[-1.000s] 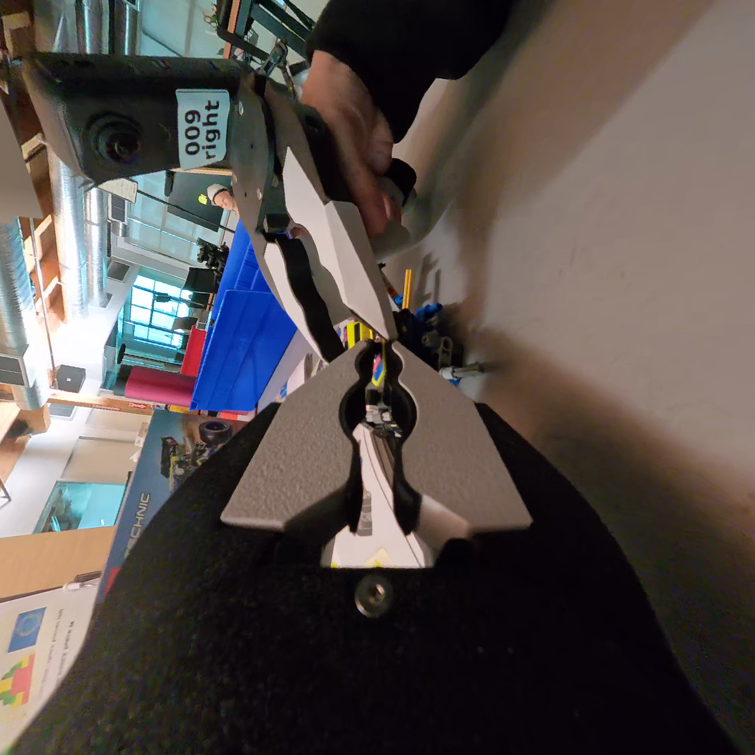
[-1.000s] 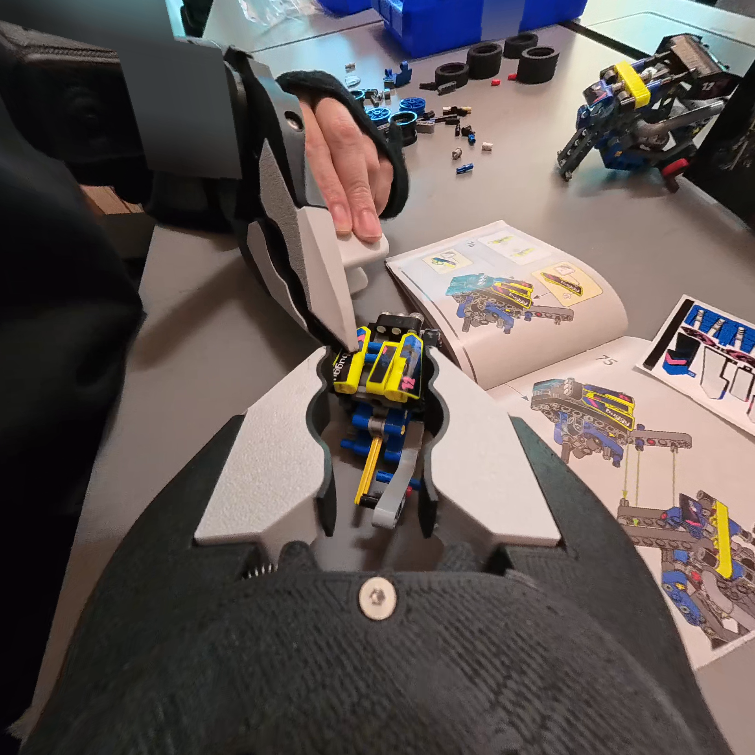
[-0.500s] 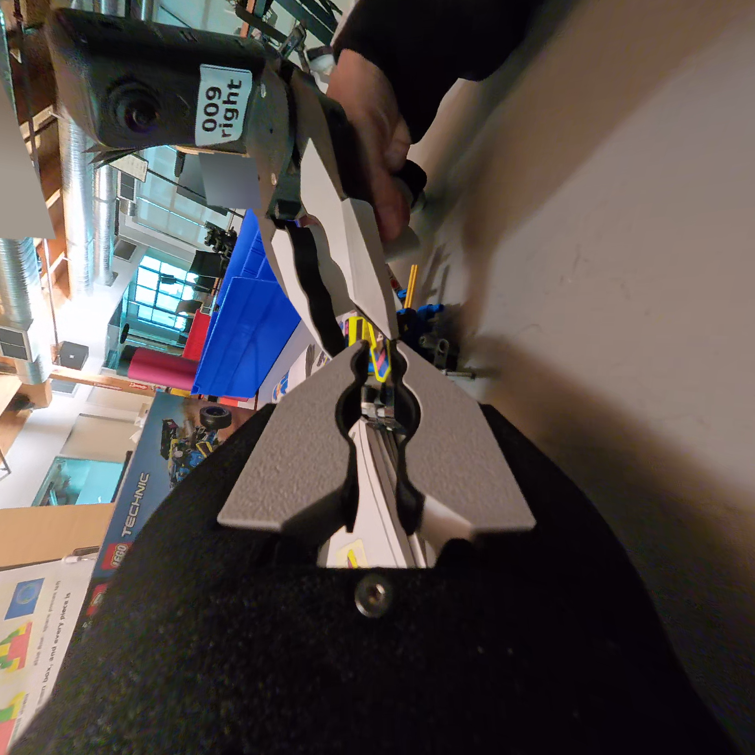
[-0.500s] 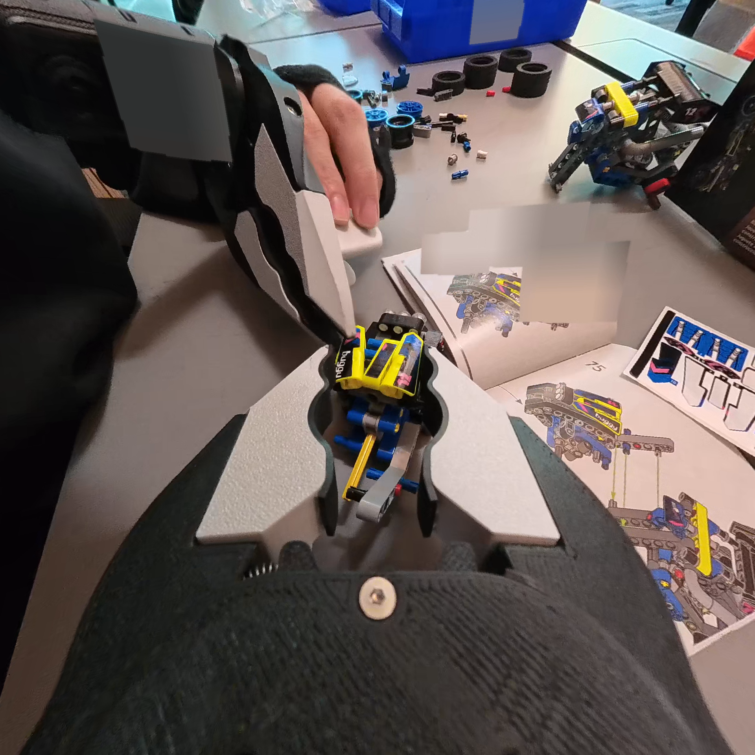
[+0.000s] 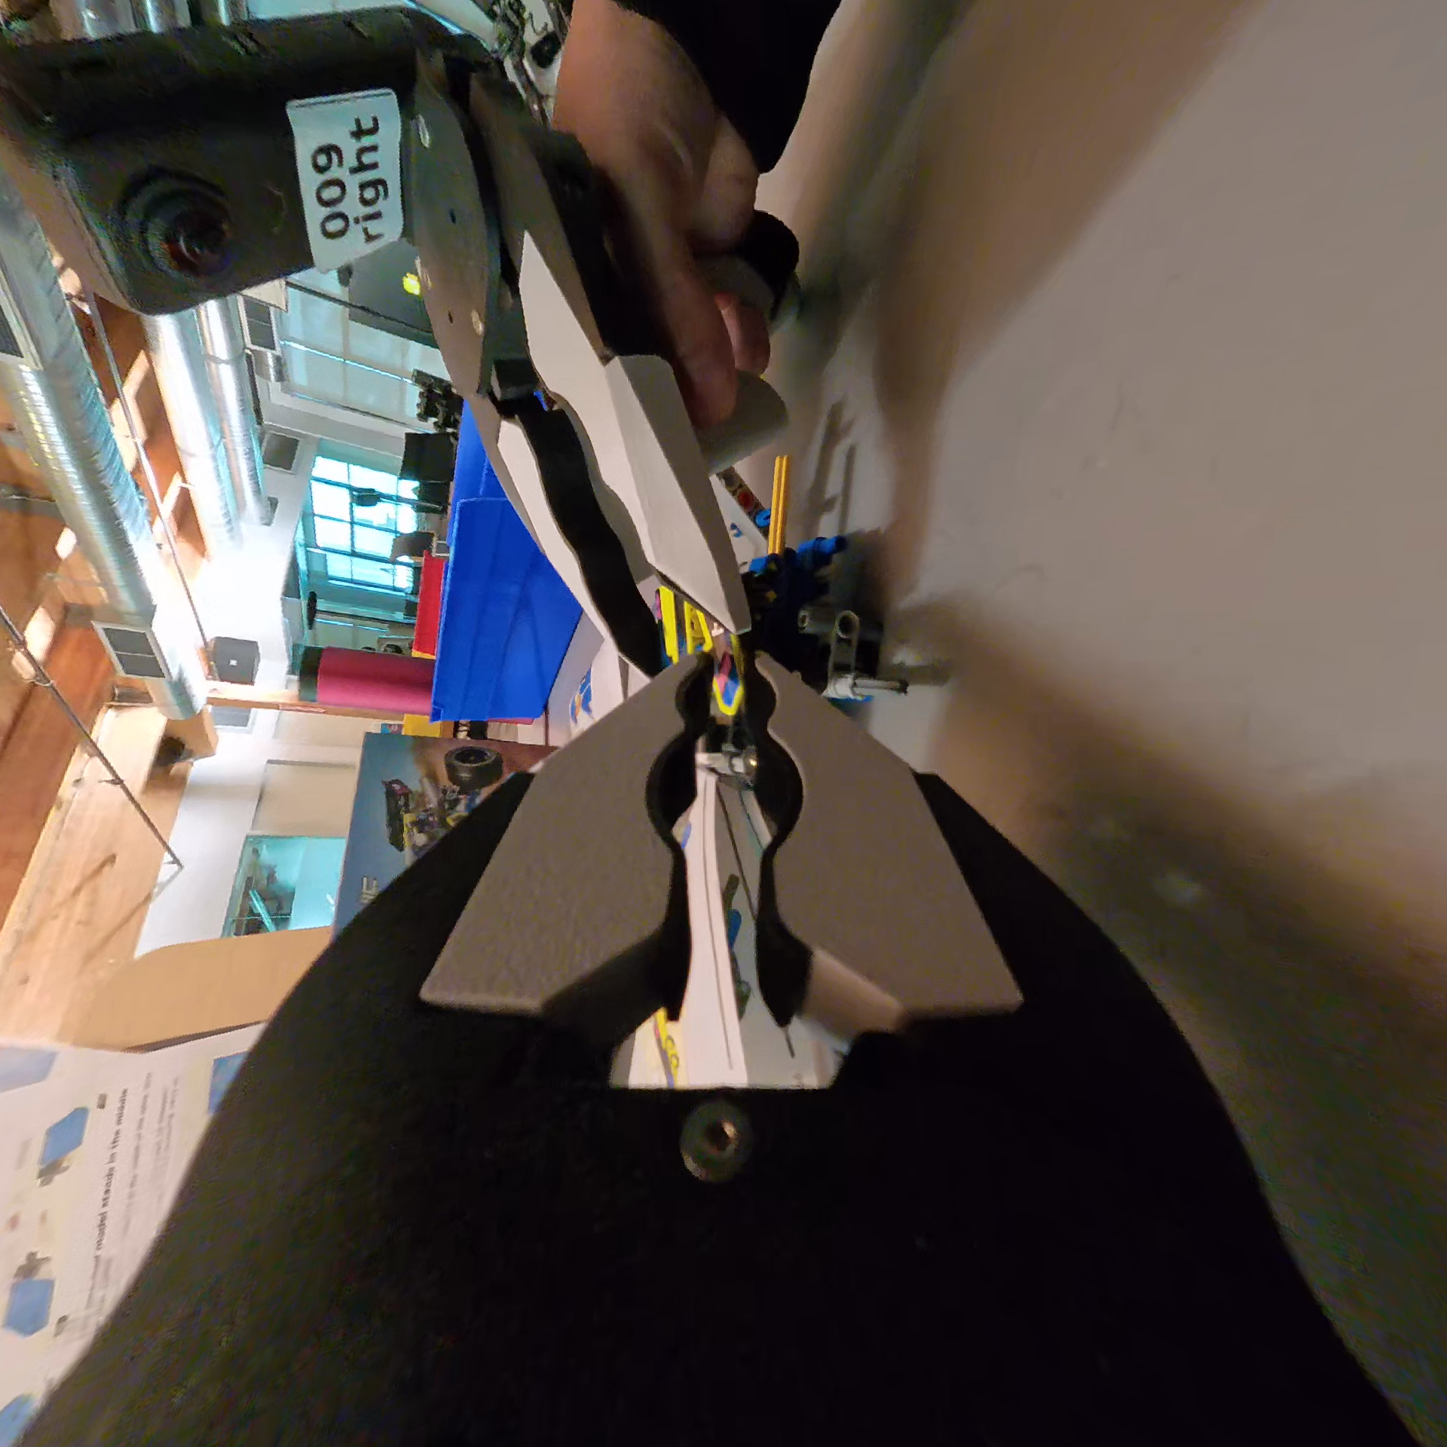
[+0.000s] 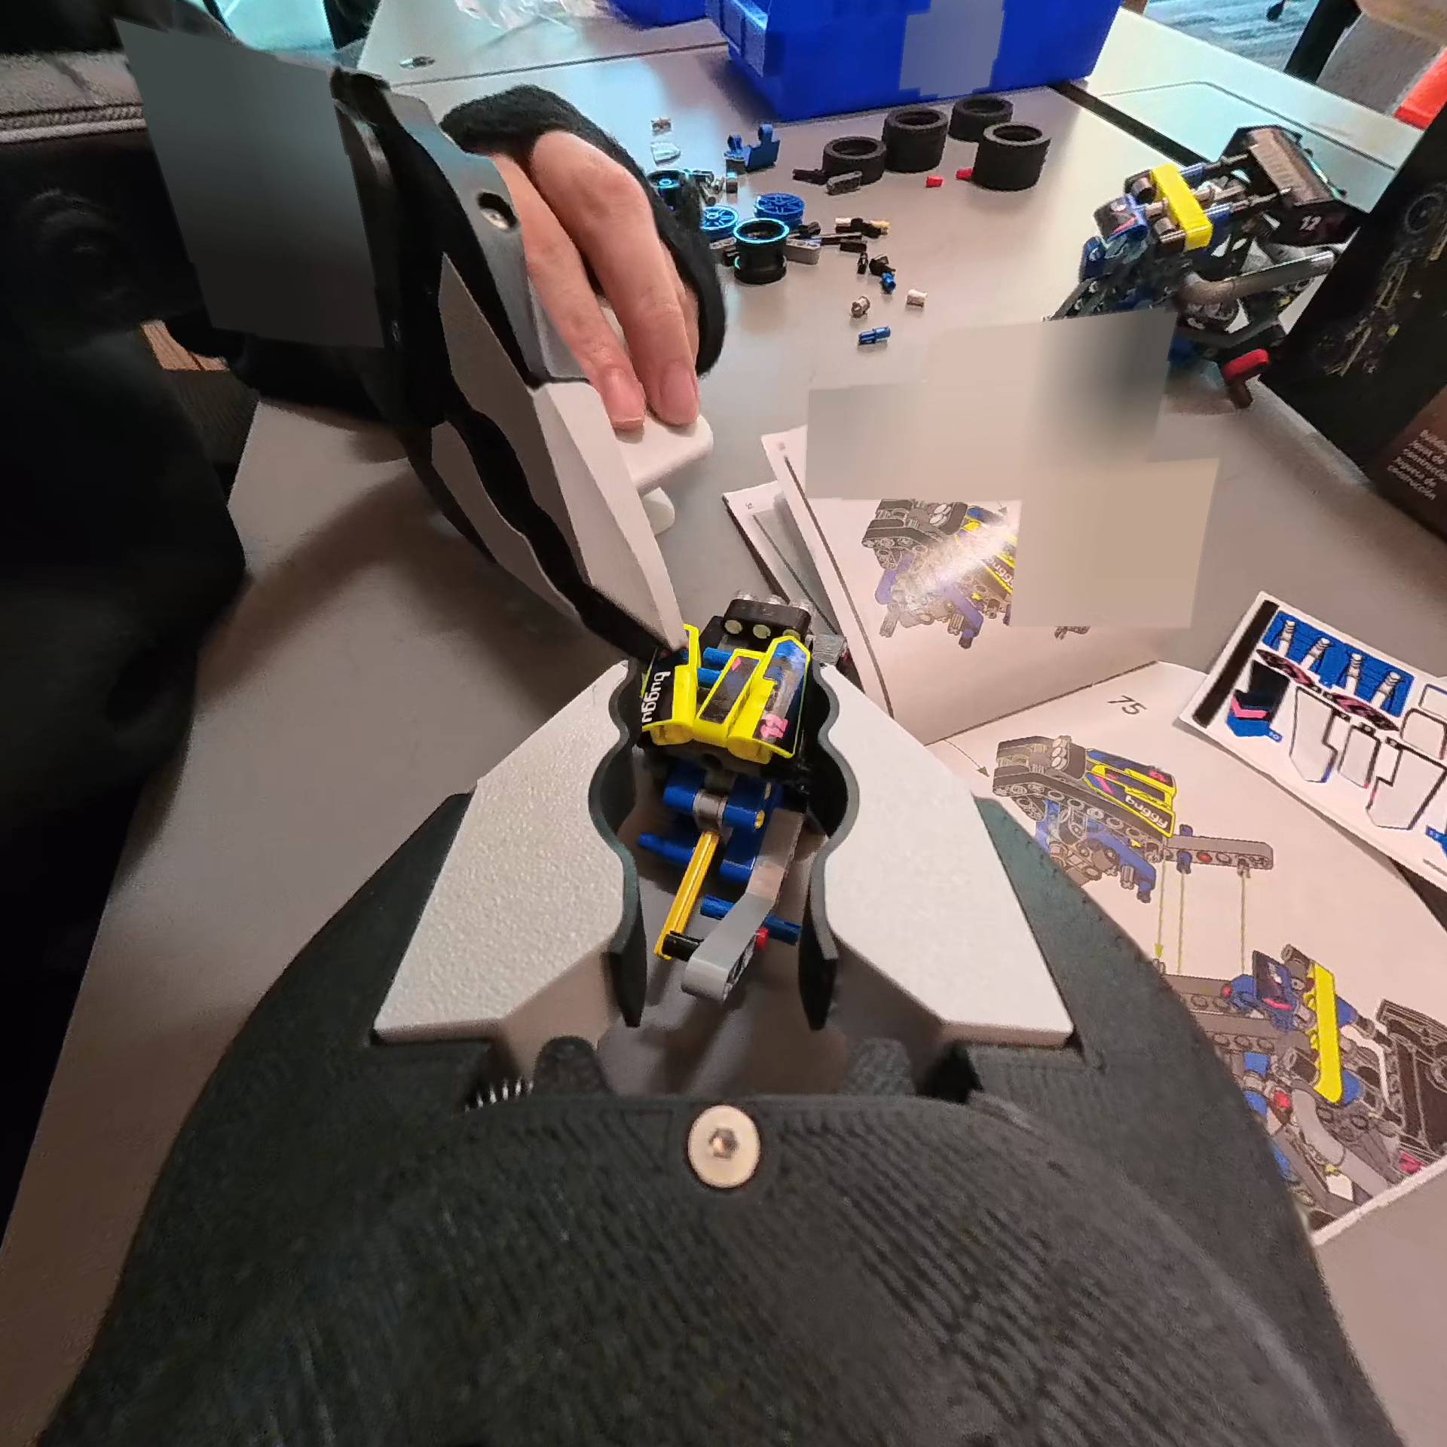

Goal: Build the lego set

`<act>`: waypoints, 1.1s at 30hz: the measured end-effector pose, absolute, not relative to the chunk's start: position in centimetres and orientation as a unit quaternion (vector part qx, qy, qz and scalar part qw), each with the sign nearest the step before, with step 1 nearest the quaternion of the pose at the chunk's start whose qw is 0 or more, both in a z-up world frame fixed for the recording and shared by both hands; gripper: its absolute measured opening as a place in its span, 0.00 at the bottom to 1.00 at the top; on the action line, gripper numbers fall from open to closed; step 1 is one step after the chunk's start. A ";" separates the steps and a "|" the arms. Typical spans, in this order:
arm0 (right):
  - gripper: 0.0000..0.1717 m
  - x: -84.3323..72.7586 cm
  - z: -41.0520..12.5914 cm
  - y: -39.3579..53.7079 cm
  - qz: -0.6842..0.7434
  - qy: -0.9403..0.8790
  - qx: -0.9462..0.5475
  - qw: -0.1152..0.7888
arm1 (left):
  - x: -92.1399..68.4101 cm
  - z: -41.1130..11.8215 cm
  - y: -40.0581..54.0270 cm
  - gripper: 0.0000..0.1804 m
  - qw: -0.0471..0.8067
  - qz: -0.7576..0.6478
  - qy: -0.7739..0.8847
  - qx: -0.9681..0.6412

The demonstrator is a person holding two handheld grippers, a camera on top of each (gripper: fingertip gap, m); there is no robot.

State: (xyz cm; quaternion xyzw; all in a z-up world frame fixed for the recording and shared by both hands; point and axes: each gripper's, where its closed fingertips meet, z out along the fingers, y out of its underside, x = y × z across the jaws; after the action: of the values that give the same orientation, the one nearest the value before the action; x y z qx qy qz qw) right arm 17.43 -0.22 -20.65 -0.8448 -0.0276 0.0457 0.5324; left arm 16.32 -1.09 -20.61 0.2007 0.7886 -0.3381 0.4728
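Note:
My right gripper (image 6: 728, 689) is shut on a small brick-built assembly (image 6: 728, 720) of yellow, black and blue parts and holds it just above the grey table (image 6: 352, 744). A yellow axle and a grey beam stick back between its fingers. My left gripper (image 5: 730, 673) comes in from the left, and its fingertips (image 6: 665, 638) pinch the top edge of the assembly's left yellow panel (image 6: 665, 697). In the left wrist view that yellow panel (image 5: 724, 689) shows between my tips. The right gripper (image 5: 697, 642) and the assembly's blue and black part (image 5: 814, 611) lie just beyond.
An open instruction booklet (image 6: 1018, 744) and a sticker sheet (image 6: 1347, 728) lie to the right. A larger part-built model (image 6: 1198, 235), black tyres (image 6: 916, 141), blue rims with small loose parts (image 6: 759, 235), a blue bin (image 6: 861, 47) and a dark box (image 6: 1394, 313) stand farther back. Only a small space, under 4 cm, lies between the two pairs of fingers.
My left fingertips parted slightly at the yellow panel and closed on it again. The right gripper keeps its hold; the assembly tilted a little and both grippers shifted slightly.

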 end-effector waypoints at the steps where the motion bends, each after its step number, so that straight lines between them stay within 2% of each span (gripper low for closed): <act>1: 0.23 17.4 -20.6 -0.2 0.043 -0.031 -0.845 0.532 | 16.3 -20.7 -1.1 0.02 0.463 -0.347 0.794 0.189; 7: 0.22 17.1 -20.5 -0.3 0.057 -0.040 -0.841 0.536 | 16.1 -20.6 -1.2 0.01 0.357 -0.434 0.823 0.080; 11: 0.22 16.8 -20.4 -0.4 0.058 -0.054 -0.839 0.538 | 16.0 -20.5 -1.2 0.02 0.334 -0.449 0.826 0.065; 15: 0.22 16.3 -20.5 -0.6 0.068 -0.072 -0.840 0.534 | 16.3 -20.4 -0.8 0.14 0.330 -0.452 0.828 0.039; 18: 0.22 16.2 -20.5 -0.7 0.070 -0.077 -0.839 0.534 | 16.4 -20.4 -0.8 0.19 0.295 -0.469 0.833 0.013; 26: 0.22 16.2 -20.6 -0.7 0.062 -0.091 -0.839 0.532 | 16.5 -21.1 -1.6 0.27 0.095 -0.514 0.848 -0.086; 29: 0.22 16.5 -20.7 -0.6 0.058 -0.082 -0.842 0.530 | 16.8 -21.2 -1.6 0.21 0.105 -0.505 0.855 -0.061; 33: 0.22 16.6 -20.7 -0.6 0.058 -0.079 -0.843 0.529 | 17.1 -21.5 -1.6 0.21 0.139 -0.484 0.863 -0.027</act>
State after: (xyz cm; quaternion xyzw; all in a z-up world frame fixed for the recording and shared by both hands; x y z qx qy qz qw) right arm 16.56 -0.63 -20.69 -0.8427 -0.0786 0.0585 0.5294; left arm 17.05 -1.58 -21.47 -0.0269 0.8634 -0.4843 0.1388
